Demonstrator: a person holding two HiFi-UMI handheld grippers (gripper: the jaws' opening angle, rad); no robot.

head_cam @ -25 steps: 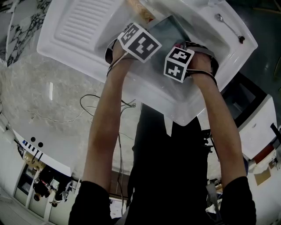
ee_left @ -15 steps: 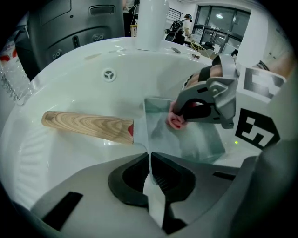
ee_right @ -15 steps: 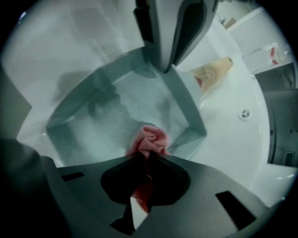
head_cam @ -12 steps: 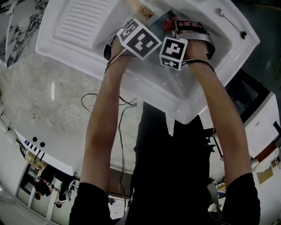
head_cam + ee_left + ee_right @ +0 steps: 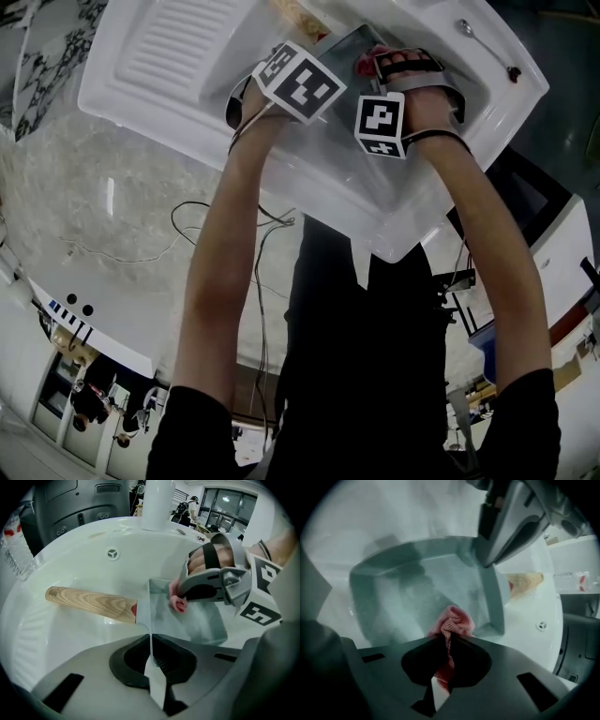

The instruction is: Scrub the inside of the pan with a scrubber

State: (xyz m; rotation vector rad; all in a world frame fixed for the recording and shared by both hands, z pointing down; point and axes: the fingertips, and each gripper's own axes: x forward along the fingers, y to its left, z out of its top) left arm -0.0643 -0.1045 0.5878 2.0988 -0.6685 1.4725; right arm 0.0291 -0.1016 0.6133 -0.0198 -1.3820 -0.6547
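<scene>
**Two grippers on the pan, scrubber carried across its floor**

One square grey-green pan (image 5: 408, 592) lies in the white sink (image 5: 169, 56), its wooden handle (image 5: 89, 603) pointing away along the basin floor. The red mesh scrubber (image 5: 452, 620) sits inside it, low against the pan floor beside one wall. The right gripper view is hazy, so the scrubber is probably pressed flat rather than merely grazing.

A second ago the right gripper (image 5: 445, 644) hung over the near part of the pan and the scrubber was hidden from the head view. Half a second ago it had moved to the far side, with the red mesh showing past its tip. Now it has slid a little to the right at about the same depth. Its jaws are closed tight on a bunched fold of the scrubber.

The left gripper (image 5: 151, 641) has barely shifted. Its jaws are pinched on the pan's thin near wall, steadying it.

That reads as a scrubbing stroke under way, covering one side of the floor. Other parts of the floor likely remain to be scrubbed.
</scene>
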